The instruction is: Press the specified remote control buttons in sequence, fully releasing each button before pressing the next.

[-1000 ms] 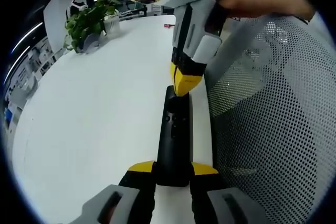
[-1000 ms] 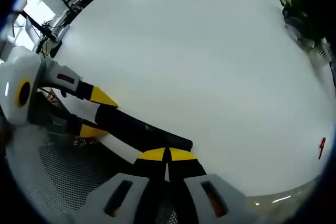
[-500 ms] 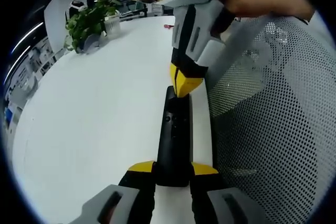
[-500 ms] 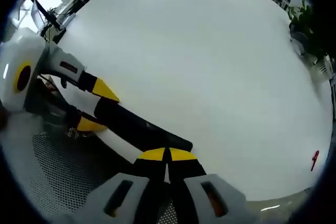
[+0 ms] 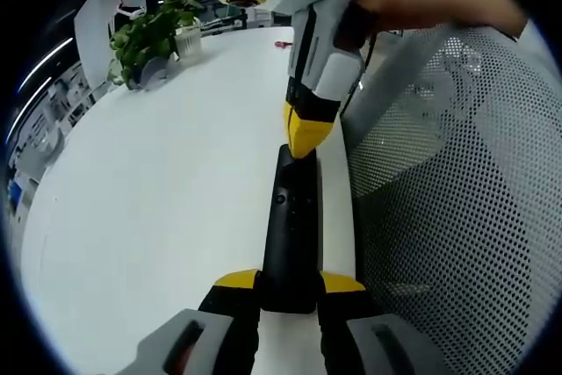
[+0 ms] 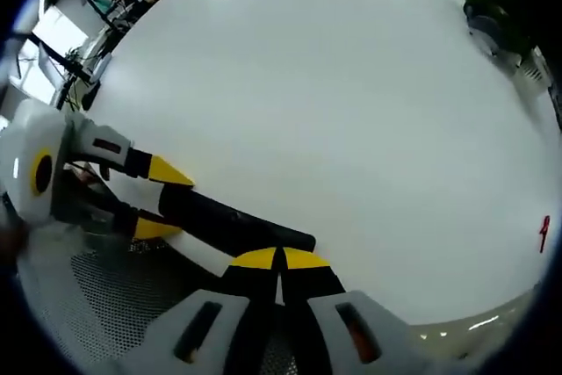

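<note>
Right now your left gripper (image 5: 290,283) pinches the near end of the black remote control (image 5: 291,226) between its yellow-tipped jaws, holding it lengthwise just above the white surface (image 5: 167,199), close to the edge that runs beside the mesh chair back (image 5: 448,199). Your right gripper (image 5: 306,133) comes down from above with its yellow tips pressed together, and they sit at the far end of the remote; whether they actually touch a button you cannot tell. In the right gripper view, your right gripper (image 6: 278,259) has its jaws closed flat against each other over the remote control (image 6: 233,221), while your left gripper (image 6: 158,199) clamps the other end. A potted plant (image 5: 149,37) stands far off on the surface, and a small red object (image 6: 543,231) lies near the surface's edge.
</note>
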A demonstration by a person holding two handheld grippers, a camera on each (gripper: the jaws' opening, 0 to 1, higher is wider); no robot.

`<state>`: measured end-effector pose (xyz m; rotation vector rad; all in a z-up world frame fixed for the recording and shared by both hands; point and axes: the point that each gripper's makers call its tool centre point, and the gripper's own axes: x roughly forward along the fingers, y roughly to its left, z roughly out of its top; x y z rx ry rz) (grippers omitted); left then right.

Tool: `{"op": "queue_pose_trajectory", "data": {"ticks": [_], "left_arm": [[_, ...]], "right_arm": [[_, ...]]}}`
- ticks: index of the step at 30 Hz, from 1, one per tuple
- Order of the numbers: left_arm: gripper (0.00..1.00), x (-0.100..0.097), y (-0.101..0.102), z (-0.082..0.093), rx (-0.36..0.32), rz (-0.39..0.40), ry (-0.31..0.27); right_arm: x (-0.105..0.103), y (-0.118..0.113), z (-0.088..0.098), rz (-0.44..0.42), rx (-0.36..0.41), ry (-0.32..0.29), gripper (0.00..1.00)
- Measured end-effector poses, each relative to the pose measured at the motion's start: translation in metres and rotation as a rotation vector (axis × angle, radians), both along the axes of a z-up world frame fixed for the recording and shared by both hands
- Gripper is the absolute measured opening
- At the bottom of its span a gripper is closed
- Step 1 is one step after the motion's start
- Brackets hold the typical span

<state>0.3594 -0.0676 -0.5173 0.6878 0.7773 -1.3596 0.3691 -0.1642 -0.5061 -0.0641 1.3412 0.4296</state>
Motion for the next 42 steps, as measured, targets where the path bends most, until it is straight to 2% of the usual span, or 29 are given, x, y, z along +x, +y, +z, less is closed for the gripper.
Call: {"op": "queue_pose_trajectory", "data": {"ticks": [4,9,15,19,21,26,42], "left_arm": [[0.25,0.0,-0.0001,-0.0001,0.003,-0.002,0.0],[0.25,-0.0003,-0.0004,-0.0002,0.002,0.001,-0.001],[0.25,-0.0001,-0.0002,-0.0004,-0.002,0.002,-0.002],[0.25,-0.0002,-0.0004,-0.0004,0.002,-0.003,-0.004],[0.25,-0.0003,-0.0005,-0.0003,0.003,-0.003,-0.003],[0.25,-0.0005,-0.0007,0.0001,0.004,-0.005,-0.001],[0.25,-0.0007,-0.0011,0.0004,0.014,-0.02,-0.007]], "right_arm": [[0.0,0.0014,-0.0012,-0.016,0.016,0.009,0.0],[-0.0031,0.0002,-0.0066,0.017,-0.022,0.018,0.0],[-0.0013,-0.0003,-0.0072,0.023,-0.022,0.01,0.0],[-0.0016,0.0002,-0.008,0.047,-0.042,-0.02,0.0],[-0.0051,0.0018,-0.0072,0.091,-0.063,-0.039,0.0],[-0.0041,0.0024,-0.0074,0.119,-0.085,-0.051,0.0],[-0.0041,0.0011,-0.0033,0.045,-0.043,-0.018,0.0]]}}
